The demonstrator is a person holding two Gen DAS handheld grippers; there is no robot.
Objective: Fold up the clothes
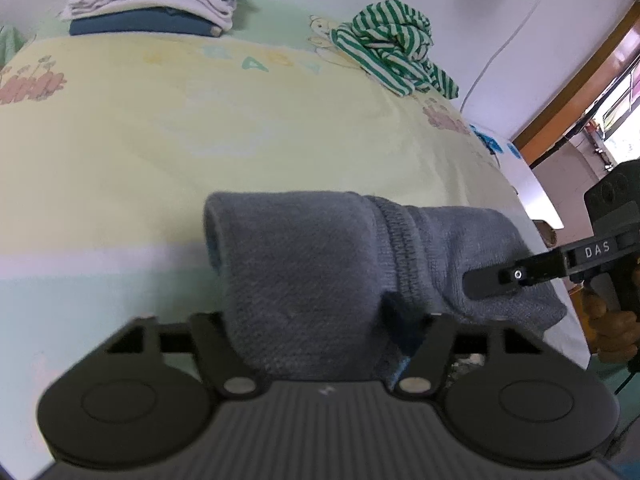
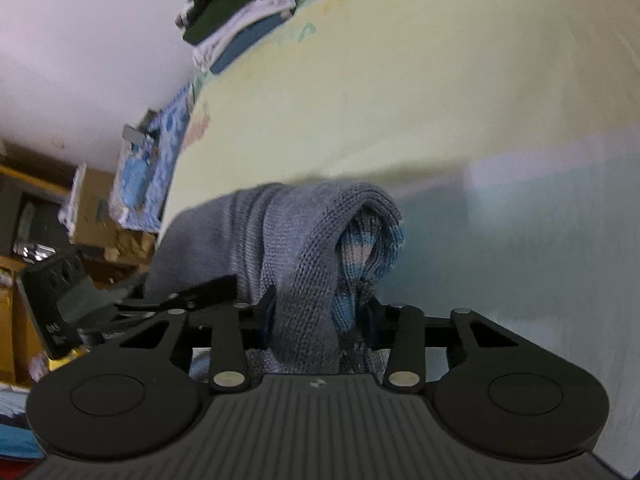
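Observation:
A grey knitted garment [image 1: 320,264] with a blue-striped inside is bunched up and held just above the bed. My left gripper [image 1: 316,332] is shut on one end of it; the cloth drapes over and hides the fingertips. My right gripper [image 2: 316,320] is shut on the other end [image 2: 304,248], with the knit folded over the jaws. In the left wrist view the right gripper's finger [image 1: 492,276] presses on the garment's right side. In the right wrist view the left gripper [image 2: 120,300] shows at the left against the cloth.
A yellow and green bedsheet [image 1: 160,128] covers the bed. A stack of folded clothes [image 1: 160,4] sits at the far side, also in the right wrist view [image 2: 240,20]. A crumpled green-striped garment [image 1: 392,52] lies at the far right. Shelves and boxes [image 2: 48,220] stand beside the bed.

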